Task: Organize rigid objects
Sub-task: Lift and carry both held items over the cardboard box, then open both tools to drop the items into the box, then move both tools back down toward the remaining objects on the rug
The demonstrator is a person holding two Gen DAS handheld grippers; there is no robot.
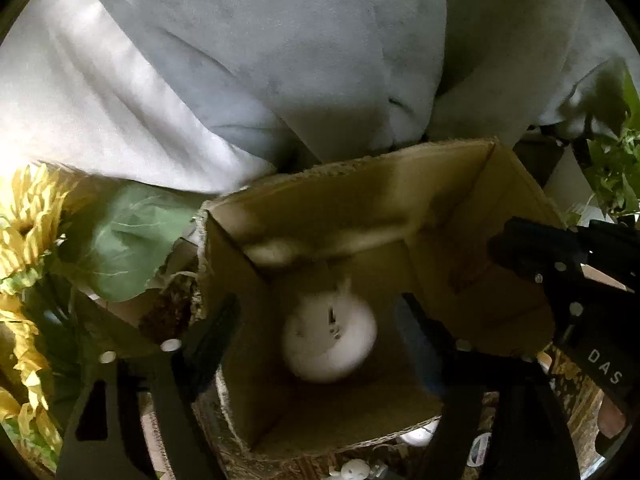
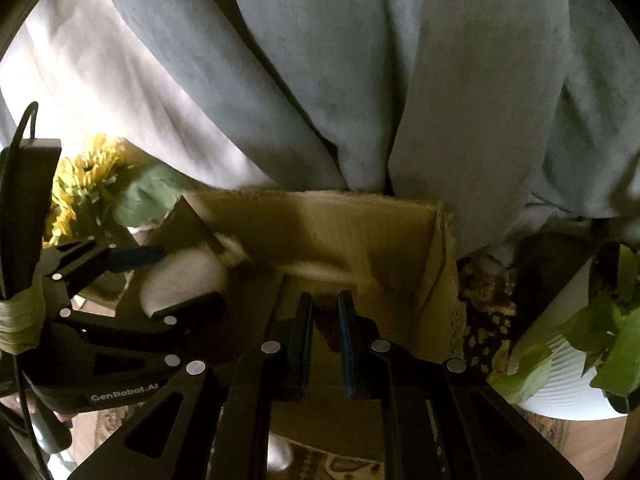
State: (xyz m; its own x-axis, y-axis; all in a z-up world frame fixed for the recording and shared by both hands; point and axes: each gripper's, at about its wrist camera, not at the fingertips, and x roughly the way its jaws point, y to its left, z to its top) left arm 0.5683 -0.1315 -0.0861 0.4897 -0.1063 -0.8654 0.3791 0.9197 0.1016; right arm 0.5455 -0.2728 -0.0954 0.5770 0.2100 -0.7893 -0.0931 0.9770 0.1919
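Observation:
An open cardboard box [image 1: 472, 216] stands in front of me. In the left wrist view a round white object [image 1: 330, 340] sits blurred between my left gripper's [image 1: 320, 332] wide-apart fingers, over the box floor. From the right wrist view the same white object [image 2: 182, 280] lies between the left gripper's [image 2: 176, 276] fingers at the box's left wall; contact is unclear. My right gripper [image 2: 326, 312] points into the box [image 2: 380, 232] with a narrow gap between its fingers; something small and dark shows in the gap, unclear if held.
Yellow artificial sunflowers [image 1: 24, 232] with a green leaf [image 1: 120, 240] stand left of the box. A white ribbed pot with a green plant [image 2: 568, 364] stands to the right. A patterned rug [image 2: 488, 312] lies underneath. A person in grey clothing [image 1: 304, 48] stands behind.

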